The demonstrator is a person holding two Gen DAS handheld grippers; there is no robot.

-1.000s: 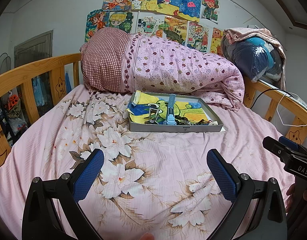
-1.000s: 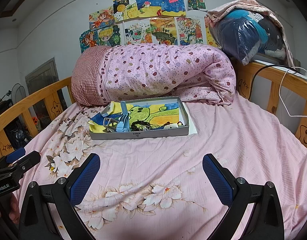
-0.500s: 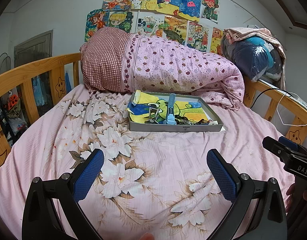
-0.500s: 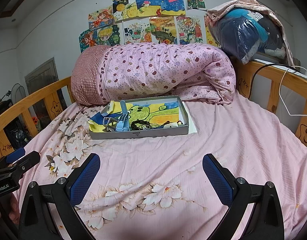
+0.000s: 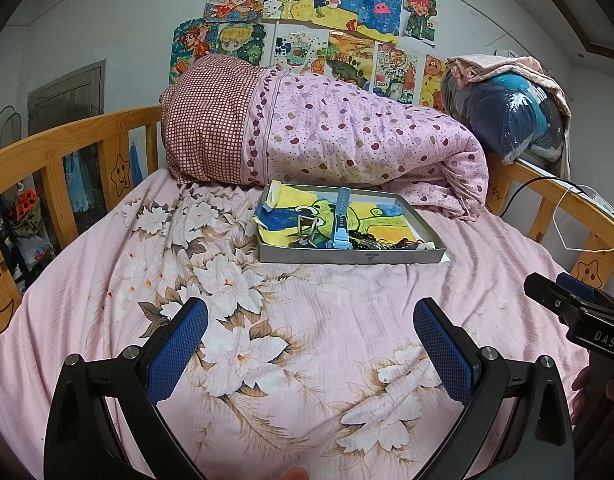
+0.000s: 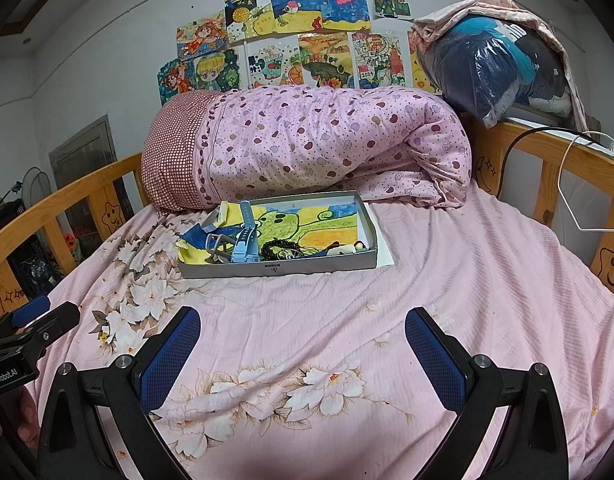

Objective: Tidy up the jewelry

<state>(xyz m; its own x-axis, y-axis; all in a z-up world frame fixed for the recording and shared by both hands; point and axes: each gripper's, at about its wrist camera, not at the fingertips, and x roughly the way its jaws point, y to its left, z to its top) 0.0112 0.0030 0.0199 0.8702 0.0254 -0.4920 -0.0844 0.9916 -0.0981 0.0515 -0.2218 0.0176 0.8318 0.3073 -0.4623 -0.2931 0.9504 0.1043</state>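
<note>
A shallow grey box [image 5: 351, 258] [image 6: 279, 270] lined with a yellow and green drawing lies on the pink bed, in front of a rolled quilt. In it lie a light blue watch strap [image 5: 341, 220] [image 6: 245, 236], a metal buckle [image 5: 307, 226] [image 6: 215, 242], a dark bead bracelet [image 6: 277, 248] [image 5: 361, 240] and small tangled pieces at its front right. My left gripper [image 5: 311, 344] is open and empty, low over the bedsheet, well short of the box. My right gripper [image 6: 303, 344] is open and empty too, also short of the box.
A rolled pink dotted quilt [image 5: 327, 140] lies right behind the box. Wooden rails [image 5: 67, 152] [image 6: 567, 164] bound the bed on both sides. A plastic bag of clothes [image 6: 495, 68] sits on the right rail corner, with a cable [image 6: 519, 140] and a white wire hanger [image 6: 575, 216].
</note>
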